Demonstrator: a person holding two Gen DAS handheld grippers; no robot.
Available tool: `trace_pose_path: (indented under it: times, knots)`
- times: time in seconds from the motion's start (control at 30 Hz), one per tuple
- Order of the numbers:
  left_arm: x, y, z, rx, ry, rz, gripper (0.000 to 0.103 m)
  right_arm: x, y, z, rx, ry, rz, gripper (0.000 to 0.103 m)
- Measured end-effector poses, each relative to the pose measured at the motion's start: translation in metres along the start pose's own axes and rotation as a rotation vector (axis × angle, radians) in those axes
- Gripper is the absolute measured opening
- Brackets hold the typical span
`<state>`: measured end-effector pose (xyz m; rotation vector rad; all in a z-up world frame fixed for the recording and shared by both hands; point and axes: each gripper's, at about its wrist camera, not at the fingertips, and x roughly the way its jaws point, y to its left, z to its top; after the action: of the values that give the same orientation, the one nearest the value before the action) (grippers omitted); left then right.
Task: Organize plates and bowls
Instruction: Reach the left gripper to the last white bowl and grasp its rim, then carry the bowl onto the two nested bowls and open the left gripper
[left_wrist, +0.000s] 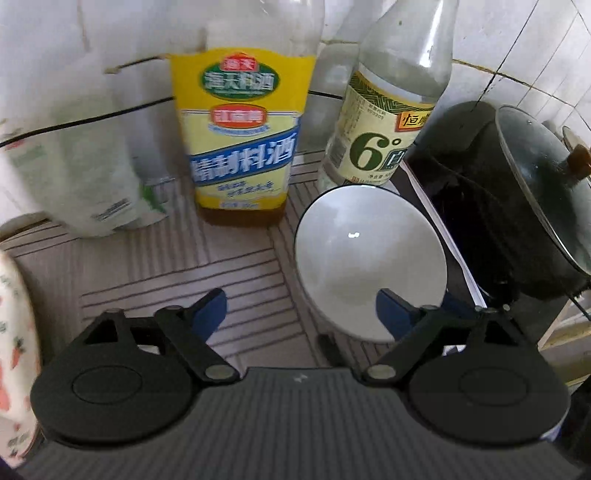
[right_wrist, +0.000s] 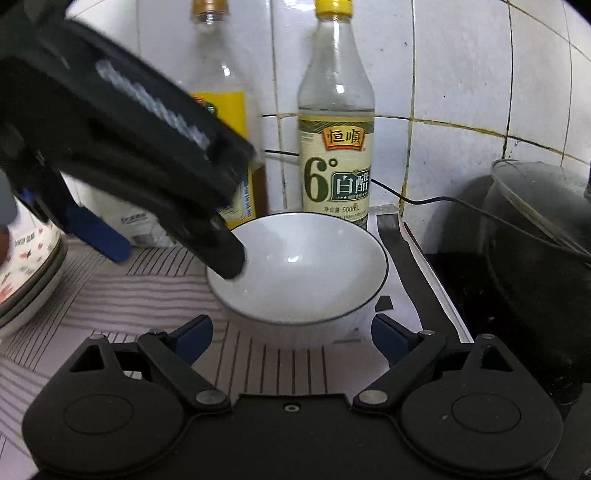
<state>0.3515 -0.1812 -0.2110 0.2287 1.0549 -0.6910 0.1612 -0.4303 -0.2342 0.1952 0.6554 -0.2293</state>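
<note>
Both jaws are spread wide with nothing gripped. The left gripper (left_wrist: 299, 314) has one blue finger (left_wrist: 397, 314) right by the near rim of the white bowl (left_wrist: 369, 258), and from the right wrist view the left gripper (right_wrist: 177, 247) dips one finger into the bowl (right_wrist: 306, 273) at about 9 o'clock. The right gripper (right_wrist: 291, 336) hovers just short of the bowl at 6 o'clock. The bowl sits upright on a striped mat (right_wrist: 110, 291). At 12 o'clock stands a white vinegar bottle (right_wrist: 335, 147), a yellow-labelled cooking wine bottle (left_wrist: 240, 147) at 11. A black pot (right_wrist: 535, 258) with a glass lid is at 3 o'clock, and a patterned dish (right_wrist: 26, 266) way over at 9.
</note>
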Motion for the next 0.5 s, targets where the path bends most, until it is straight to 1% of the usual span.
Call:
trace_pose_path:
  times: [0.03, 0.07, 0.1, 0.17, 0.23, 0.27, 0.3, 0.33, 0.37, 0.4, 0.43, 0.5]
  knots:
    - [0.006, -0.001, 0.002, 0.004, 0.003, 0.006, 0.072, 0.005, 0.0, 0.002, -0.002, 0.011, 0.006, 0.1]
    - [0.011, -0.002, 0.004, 0.005, 0.009, 0.005, 0.069, 0.01, 0.002, 0.005, -0.011, 0.02, 0.005, 0.101]
    - [0.016, -0.002, 0.006, 0.001, 0.014, 0.004, 0.067, 0.015, 0.001, 0.006, -0.018, 0.025, -0.004, 0.1]
    - [0.024, 0.0, 0.009, -0.023, 0.014, 0.012, 0.066, 0.024, -0.004, 0.007, -0.008, 0.029, 0.012, 0.101]
    - [0.031, 0.003, 0.012, -0.039, 0.02, 0.014, 0.055, 0.031, -0.005, 0.006, -0.005, 0.04, 0.016, 0.101]
    - [0.034, 0.004, 0.014, -0.047, 0.03, 0.013, 0.052, 0.032, -0.004, 0.005, -0.005, 0.038, 0.015, 0.101]
    - [0.036, 0.006, 0.014, -0.06, 0.042, 0.007, 0.046, 0.033, -0.004, 0.004, -0.002, 0.035, 0.015, 0.101]
    - [0.038, 0.009, 0.016, -0.082, 0.06, -0.004, 0.037, 0.034, -0.004, 0.004, 0.007, 0.033, 0.016, 0.101]
    - [0.039, 0.012, 0.017, -0.104, 0.072, -0.02, 0.034, 0.034, -0.005, 0.003, 0.014, 0.031, 0.019, 0.101]
    - [0.04, 0.015, 0.018, -0.122, 0.077, -0.032, 0.028, 0.034, -0.005, 0.003, 0.017, 0.028, 0.02, 0.101]
    - [0.04, 0.016, 0.018, -0.128, 0.079, -0.031, 0.021, 0.034, -0.005, 0.003, 0.017, 0.027, 0.02, 0.101]
    - [0.04, 0.014, 0.018, -0.115, 0.091, -0.032, 0.011, 0.031, -0.002, 0.003, 0.004, 0.021, 0.016, 0.1]
